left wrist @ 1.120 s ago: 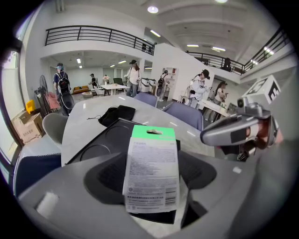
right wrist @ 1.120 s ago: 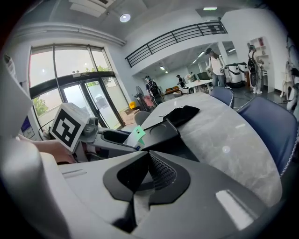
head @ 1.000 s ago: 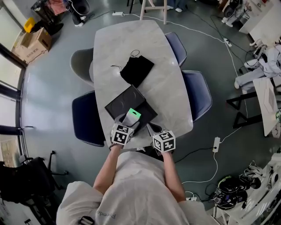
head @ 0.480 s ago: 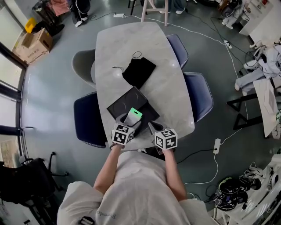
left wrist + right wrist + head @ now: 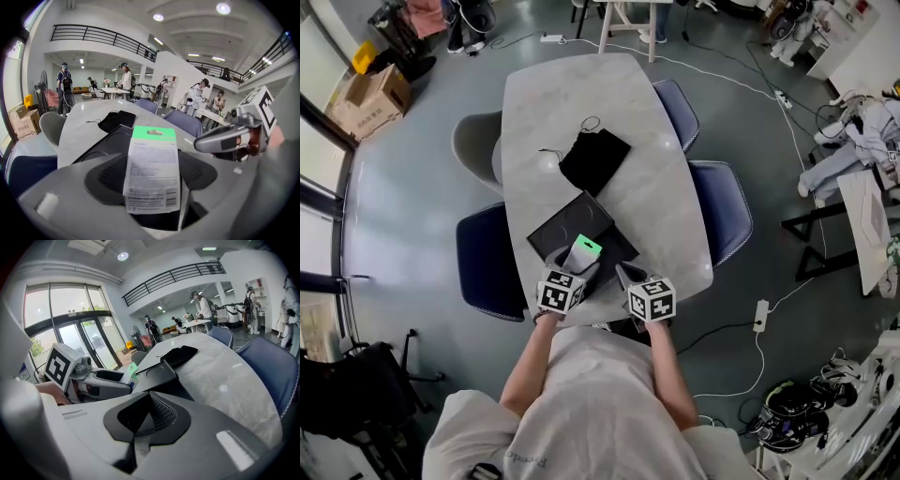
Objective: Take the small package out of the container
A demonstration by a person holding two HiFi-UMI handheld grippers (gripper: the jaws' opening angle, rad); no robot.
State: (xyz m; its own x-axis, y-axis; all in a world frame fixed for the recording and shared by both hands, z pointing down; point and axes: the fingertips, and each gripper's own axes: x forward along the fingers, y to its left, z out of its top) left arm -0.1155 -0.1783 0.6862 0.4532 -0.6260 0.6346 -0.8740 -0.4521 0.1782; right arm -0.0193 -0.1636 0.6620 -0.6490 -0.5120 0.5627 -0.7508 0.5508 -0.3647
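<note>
A small white package with a green top (image 5: 584,251) stands upright between the jaws of my left gripper (image 5: 572,264), over the near edge of the black container (image 5: 562,225). In the left gripper view the package (image 5: 152,168) is clamped between the dark pads, label toward the camera, with the container (image 5: 105,145) behind it. My right gripper (image 5: 625,275) is just right of the left one at the container's near right corner, jaws closed on nothing. In the right gripper view its pads (image 5: 149,416) meet, and the container (image 5: 159,376) lies ahead.
A black drawstring pouch (image 5: 594,159) lies on the marble table (image 5: 572,94) beyond the container. Blue chairs stand at the left (image 5: 487,262) and right (image 5: 722,211), and a grey chair (image 5: 473,141) at the far left. The table's near edge is under both grippers.
The left gripper has kept its hold on the package and barely moved. The right gripper has stayed shut beside it. Only the head view has shifted slightly.
</note>
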